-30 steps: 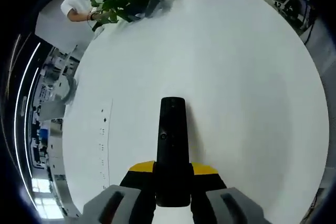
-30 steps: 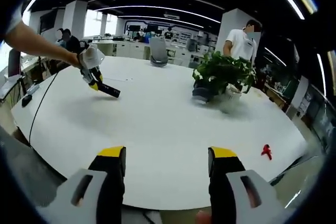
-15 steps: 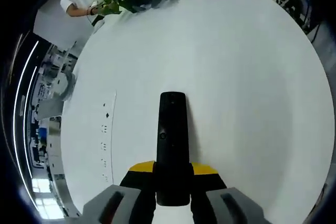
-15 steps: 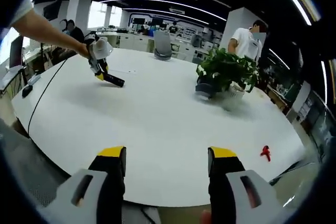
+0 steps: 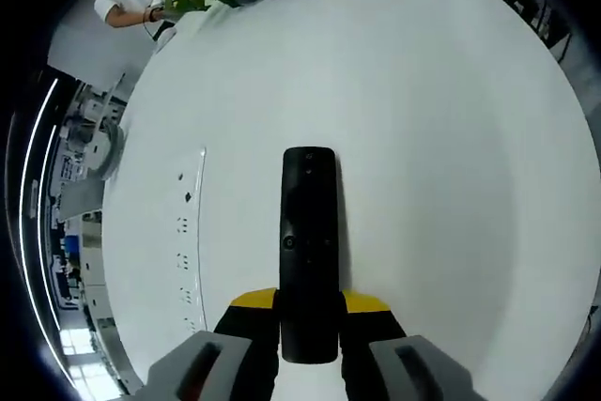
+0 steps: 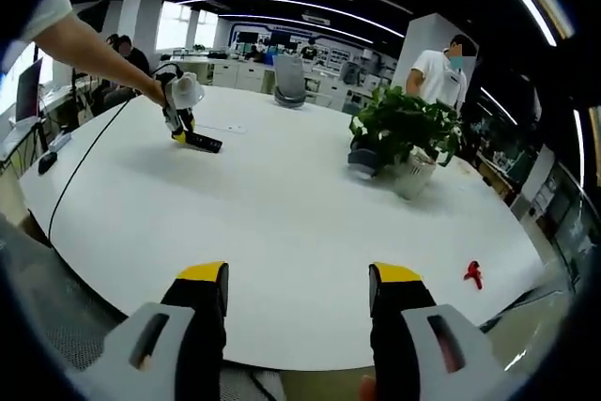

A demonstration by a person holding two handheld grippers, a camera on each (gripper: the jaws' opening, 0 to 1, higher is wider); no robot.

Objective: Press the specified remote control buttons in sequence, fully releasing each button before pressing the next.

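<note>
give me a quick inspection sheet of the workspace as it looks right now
surface: large round white table, mostly bare
job's things: black remote control, clamped between the left gripper's jaws, pointing out over the table
clutter: potted plant on the table's far side; small red item near the edge; panel of sockets set in the tabletop
grippers: left gripper shut on the remote; right gripper open, empty, held back from the table's edge
cables: black cable trailing from the left gripper across the table
surroundings: open office with desks; person in white behind the plant
</note>
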